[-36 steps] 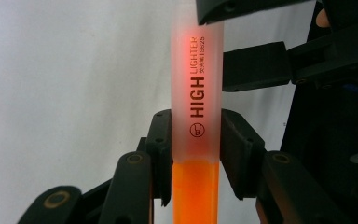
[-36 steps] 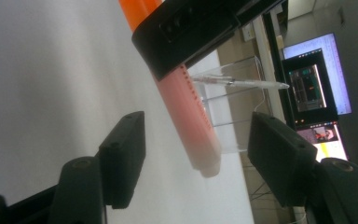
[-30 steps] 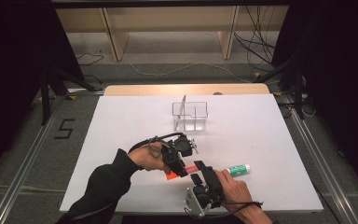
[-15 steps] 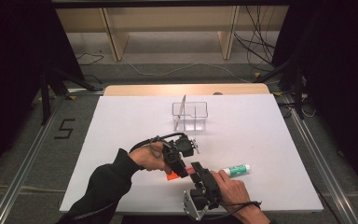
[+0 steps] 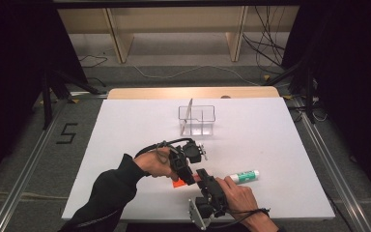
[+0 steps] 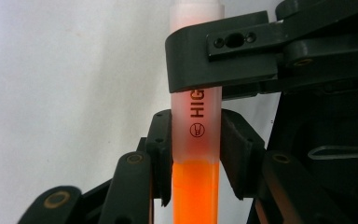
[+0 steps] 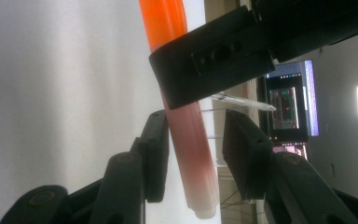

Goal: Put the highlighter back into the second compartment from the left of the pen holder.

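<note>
Left gripper [image 6: 196, 140] pinches the highlighter [image 6: 196, 154] at the seam between frosted cap and orange barrel, pads tight on both sides. Right gripper [image 7: 193, 144] has its jaws round the cap end & they have just been closing; one pad touches the cap, the other is still apart, so no real grip yet. Highlighter sits just above the table [image 5: 280, 145] near the front edge, held between both grippers.

Risks, as I judge them: cap is smooth, round, slightly tapered plastic, so a one-sided or off-centre squeeze could make it slide or twist out. Left grip straddles the cap seam, so pulling the cap may fight that grip or drag the barrel. A sudden release could fling the pen.

Materials: cap translucent & milky w/ black print, barrel glossy orange; gripper pads matte black, hard. Glue stick [image 5: 244, 176], white w/ green label, lies just beside the right hand. Clear boxy organizer [image 5: 196, 121] stands well apart mid-table. Table surface white, matte.
</note>
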The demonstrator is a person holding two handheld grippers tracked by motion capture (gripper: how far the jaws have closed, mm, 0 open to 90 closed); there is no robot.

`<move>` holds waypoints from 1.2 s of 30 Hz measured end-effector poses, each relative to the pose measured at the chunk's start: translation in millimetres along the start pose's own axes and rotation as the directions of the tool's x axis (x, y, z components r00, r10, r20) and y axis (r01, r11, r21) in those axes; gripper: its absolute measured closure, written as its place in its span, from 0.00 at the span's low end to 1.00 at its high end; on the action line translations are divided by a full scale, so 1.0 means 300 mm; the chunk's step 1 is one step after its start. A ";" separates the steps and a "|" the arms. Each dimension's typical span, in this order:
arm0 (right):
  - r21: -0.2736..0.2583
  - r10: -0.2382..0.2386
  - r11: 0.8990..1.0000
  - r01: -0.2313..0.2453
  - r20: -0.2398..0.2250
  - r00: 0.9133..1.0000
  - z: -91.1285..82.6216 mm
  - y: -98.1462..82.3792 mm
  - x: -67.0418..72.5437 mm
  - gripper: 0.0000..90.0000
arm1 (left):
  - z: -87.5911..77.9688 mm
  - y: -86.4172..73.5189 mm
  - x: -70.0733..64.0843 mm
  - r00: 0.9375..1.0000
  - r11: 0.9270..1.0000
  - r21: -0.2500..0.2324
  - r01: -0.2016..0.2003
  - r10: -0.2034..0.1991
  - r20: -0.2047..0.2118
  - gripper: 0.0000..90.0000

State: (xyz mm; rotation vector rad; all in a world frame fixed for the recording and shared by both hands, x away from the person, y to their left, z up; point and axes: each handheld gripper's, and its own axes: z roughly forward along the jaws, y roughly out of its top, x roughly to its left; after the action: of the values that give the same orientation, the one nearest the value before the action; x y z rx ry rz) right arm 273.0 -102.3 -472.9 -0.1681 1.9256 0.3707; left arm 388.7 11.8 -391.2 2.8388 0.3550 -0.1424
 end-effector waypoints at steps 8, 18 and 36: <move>0.003 -0.011 1.000 0.011 -0.005 1.000 -0.002 0.002 0.007 0.73 | 0.001 0.002 -0.001 1.000 1.000 0.006 0.001 -0.001 -0.001 0.73; -0.005 -0.043 0.999 0.043 -0.006 0.999 -0.001 0.003 0.013 0.79 | 0.002 0.002 -0.001 1.000 1.000 0.014 0.002 -0.002 0.005 0.73; 0.005 -0.088 0.996 0.088 -0.031 0.996 -0.002 0.002 0.028 0.84 | 0.012 0.002 0.001 1.000 1.000 0.029 0.013 -0.013 0.021 0.72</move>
State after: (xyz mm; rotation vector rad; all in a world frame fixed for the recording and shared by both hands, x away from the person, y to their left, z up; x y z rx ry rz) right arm 269.3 -101.6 -480.4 -0.2549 1.9422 0.3046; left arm 388.9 10.3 -394.6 2.8614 0.3701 -0.1814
